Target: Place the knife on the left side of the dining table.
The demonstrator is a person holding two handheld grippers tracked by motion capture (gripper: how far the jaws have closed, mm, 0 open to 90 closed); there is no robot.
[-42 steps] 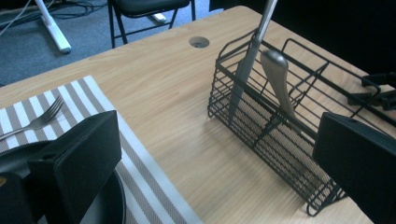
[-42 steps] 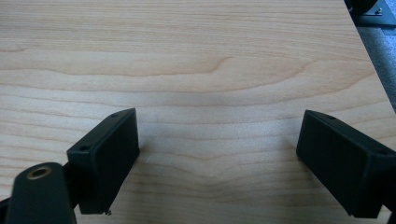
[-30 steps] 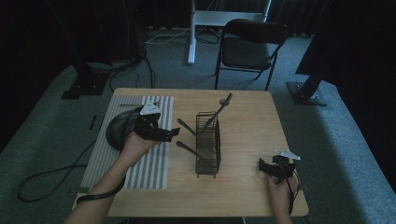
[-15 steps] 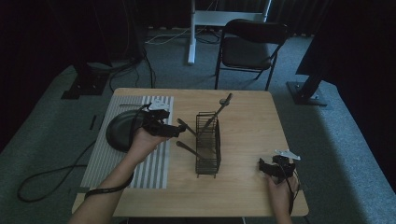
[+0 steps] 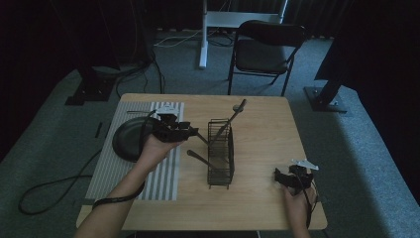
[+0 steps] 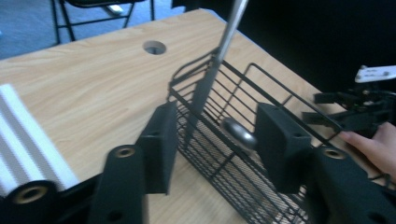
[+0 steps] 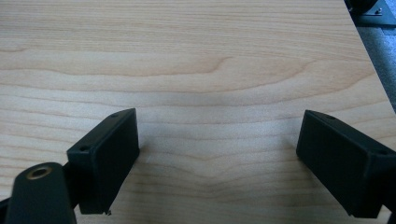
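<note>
Black hand-held grippers, bare forearms

Each gripper has blocky matte-black pads (image 7: 105,161) on arms with brass-ringed screw holes; the right gripper (image 5: 289,177) carries a pale three-cornered plate and black cable, and a dark strap loops beneath the left gripper (image 5: 171,130).

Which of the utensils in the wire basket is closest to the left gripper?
The utensil leaning out toward the left gripper; the tall utensil leans away, and another juts out nearer the person.

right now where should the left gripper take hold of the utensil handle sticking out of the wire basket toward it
Grip the utensil handle on its bare stretch outside the wire basket, coming from the basket's left side, where the left gripper is. The handle pokes out slanted over the basket's side, so that free end is clear of the wires. The jaws have just been closing; whether they pinch it yet is unclear.
</note>
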